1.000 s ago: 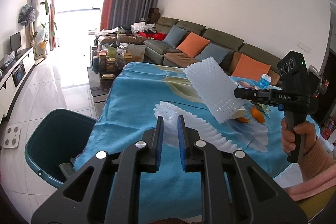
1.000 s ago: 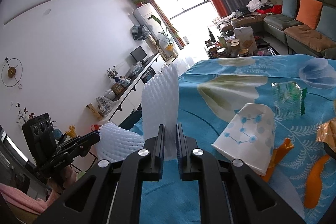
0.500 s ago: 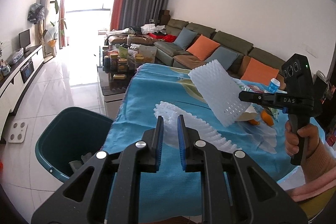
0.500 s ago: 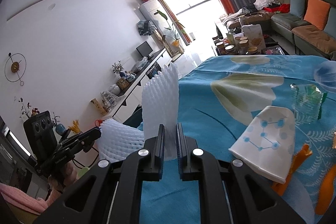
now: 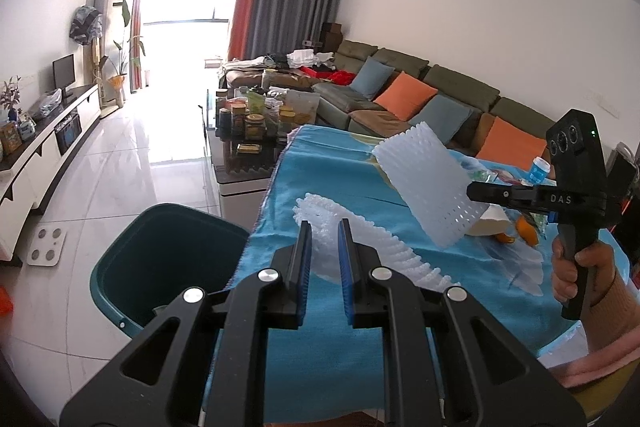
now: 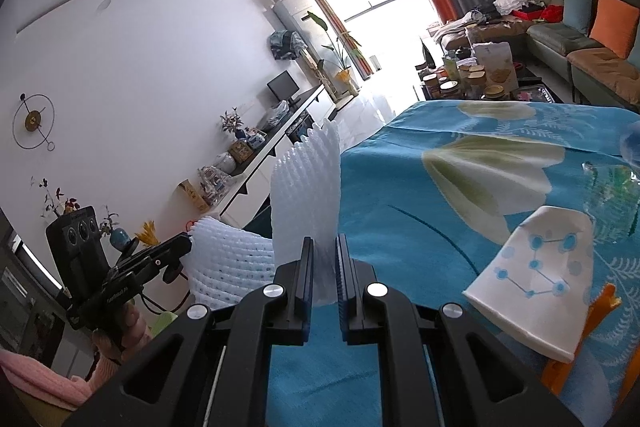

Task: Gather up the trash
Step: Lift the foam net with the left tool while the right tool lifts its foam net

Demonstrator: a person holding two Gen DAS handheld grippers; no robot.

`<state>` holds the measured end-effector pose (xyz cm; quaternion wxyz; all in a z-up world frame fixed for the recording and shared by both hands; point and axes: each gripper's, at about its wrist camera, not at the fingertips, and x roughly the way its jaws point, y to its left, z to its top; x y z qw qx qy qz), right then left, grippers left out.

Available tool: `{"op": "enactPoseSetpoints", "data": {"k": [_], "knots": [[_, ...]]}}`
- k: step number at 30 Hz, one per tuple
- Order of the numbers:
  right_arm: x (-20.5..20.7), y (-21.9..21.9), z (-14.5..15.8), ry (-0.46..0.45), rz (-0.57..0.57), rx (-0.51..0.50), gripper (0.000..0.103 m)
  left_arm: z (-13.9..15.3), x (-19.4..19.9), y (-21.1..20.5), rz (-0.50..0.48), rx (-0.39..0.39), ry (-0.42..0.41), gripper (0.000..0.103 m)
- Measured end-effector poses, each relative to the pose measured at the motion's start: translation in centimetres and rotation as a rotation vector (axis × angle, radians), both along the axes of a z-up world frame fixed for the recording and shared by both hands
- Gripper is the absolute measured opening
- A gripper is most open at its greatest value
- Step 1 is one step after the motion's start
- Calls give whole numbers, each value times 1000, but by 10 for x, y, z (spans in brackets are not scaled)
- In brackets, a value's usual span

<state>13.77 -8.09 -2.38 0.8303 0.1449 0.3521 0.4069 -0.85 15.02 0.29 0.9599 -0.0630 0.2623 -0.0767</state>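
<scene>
My left gripper [image 5: 323, 229] is shut on a white foam net sleeve [image 5: 372, 247], held above the edge of the table with the blue floral cloth [image 5: 320, 171]; it also shows in the right wrist view [image 6: 230, 263]. My right gripper [image 6: 323, 247] is shut on a second white foam net [image 6: 308, 183], seen in the left wrist view [image 5: 424, 187] held up over the table. A dark green trash bin [image 5: 160, 259] stands on the floor left of the table, below and left of the left gripper.
A crushed paper cup [image 6: 536, 283], orange peel [image 6: 580, 343] and a clear plastic wrapper [image 6: 612, 195] lie on the cloth. A coffee table with jars [image 5: 248, 119], a sofa [image 5: 420, 103] and a TV cabinet [image 5: 44, 147] stand around. A white scale [image 5: 46, 247] lies on the floor.
Both grippers have moved left with their foam nets toward the table's edge. The bin now sits closer to the left gripper.
</scene>
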Motion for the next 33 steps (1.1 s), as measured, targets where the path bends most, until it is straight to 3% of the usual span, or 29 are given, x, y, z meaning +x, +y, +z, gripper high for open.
{"op": "enactPoseSetpoints", "data": {"k": [33], "knots": [[13, 51, -6, 34, 113, -5, 9, 13, -14, -1, 107, 16, -3, 14]]}}
